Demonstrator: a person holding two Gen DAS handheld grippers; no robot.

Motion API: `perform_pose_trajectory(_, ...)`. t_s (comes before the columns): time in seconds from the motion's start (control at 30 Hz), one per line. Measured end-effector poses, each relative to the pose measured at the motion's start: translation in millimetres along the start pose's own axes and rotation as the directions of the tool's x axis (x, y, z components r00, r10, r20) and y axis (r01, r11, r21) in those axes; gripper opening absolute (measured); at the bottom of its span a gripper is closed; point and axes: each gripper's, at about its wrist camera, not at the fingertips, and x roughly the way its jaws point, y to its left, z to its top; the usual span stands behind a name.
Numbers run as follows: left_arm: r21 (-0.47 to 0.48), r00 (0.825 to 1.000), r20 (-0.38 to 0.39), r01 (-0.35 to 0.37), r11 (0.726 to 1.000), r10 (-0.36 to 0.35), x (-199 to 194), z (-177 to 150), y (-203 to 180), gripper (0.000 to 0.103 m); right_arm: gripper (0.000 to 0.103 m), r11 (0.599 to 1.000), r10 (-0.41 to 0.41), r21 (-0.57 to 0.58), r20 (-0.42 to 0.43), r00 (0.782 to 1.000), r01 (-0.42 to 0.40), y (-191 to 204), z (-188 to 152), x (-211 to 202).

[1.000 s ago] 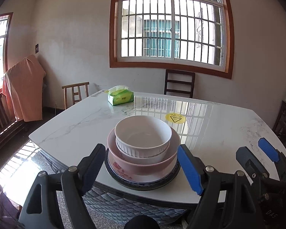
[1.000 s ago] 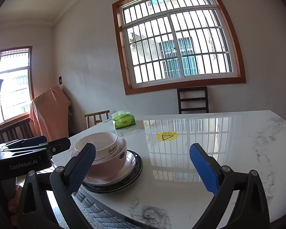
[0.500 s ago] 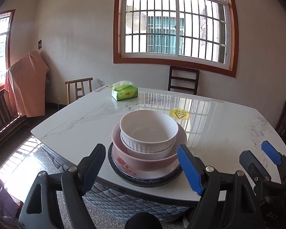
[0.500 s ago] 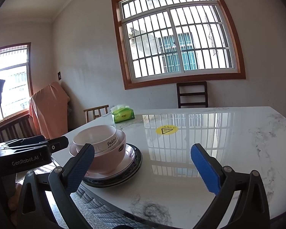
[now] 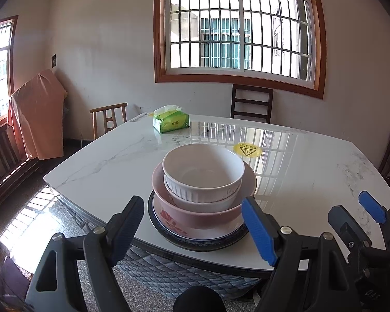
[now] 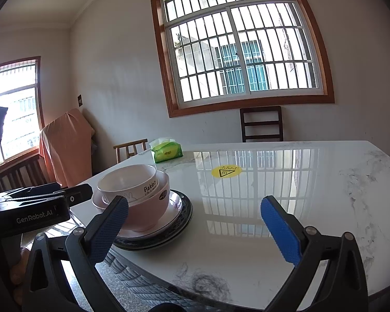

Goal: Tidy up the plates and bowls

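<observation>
A white ribbed bowl [image 5: 202,171] sits nested in a pink bowl [image 5: 195,214], which stands on a white plate [image 5: 200,232] on a dark-rimmed plate [image 5: 169,238], near the front edge of the marble table [image 5: 104,166]. My left gripper [image 5: 193,221] is open and empty, just short of the stack at the table's edge. The stack also shows in the right wrist view: white bowl [image 6: 132,182], pink bowl [image 6: 148,213], dark plate [image 6: 179,223]. My right gripper [image 6: 195,223] is open and empty, to the right of the stack over the table; it shows in the left wrist view [image 5: 356,215].
A green tissue pack [image 5: 171,122] lies at the table's far left. A yellow warning sticker [image 5: 247,151] is on the table behind the stack. Chairs [image 5: 251,104] stand behind the table, under the barred window. A cloth-covered object [image 5: 36,111] stands at left.
Both grippers have drawn back and up a little from the table; the stack sits slightly further away in view. Both stay open. The stack has not moved.
</observation>
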Motion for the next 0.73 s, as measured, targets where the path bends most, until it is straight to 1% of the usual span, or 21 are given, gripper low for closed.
perform_pose_trajectory(0.17, 0.003, 1.000, -0.004, 0.004, 1.000, -0.004, 2, 0, -1, 0.080, 0.102, 1.000, -0.002, 0.012, -0.012, 1.000, 0.002, -4, -2, 1)
perform_pose_trajectory(0.33, 0.042, 1.000, -0.008, -0.028, 0.999, 0.028, 4, -1, -8, 0.082, 0.102, 1.000, -0.015, 0.025, -0.027, 1.000, 0.016, -12, -3, 2)
perform_pose_trajectory(0.43, 0.065, 0.998, -0.025, -0.058, 0.996, 0.060, 9, -2, -13, 0.082, 0.102, 0.998, -0.039, 0.043, -0.049, 0.998, 0.041, -25, -3, 6)
perform_pose_trajectory(0.47, 0.071, 0.998, -0.028, -0.058, 0.996, 0.060, 10, -3, -14, 0.082, 0.102, 0.998, -0.048, 0.048, -0.059, 0.997, 0.051, -31, -3, 8)
perform_pose_trajectory(0.63, 0.068, 0.997, -0.035, -0.063, 0.996, 0.066, 12, -4, -14, 0.082, 0.102, 0.990, -0.130, 0.048, -0.084, 0.988, 0.134, -71, 4, 17)
perform_pose_trajectory(0.73, 0.037, 0.997, -0.054, -0.056, 0.998, 0.058, 12, -3, -8, 0.082, 0.103, 0.973, -0.224, 0.028, -0.138, 0.965, 0.230, -110, 11, 34)
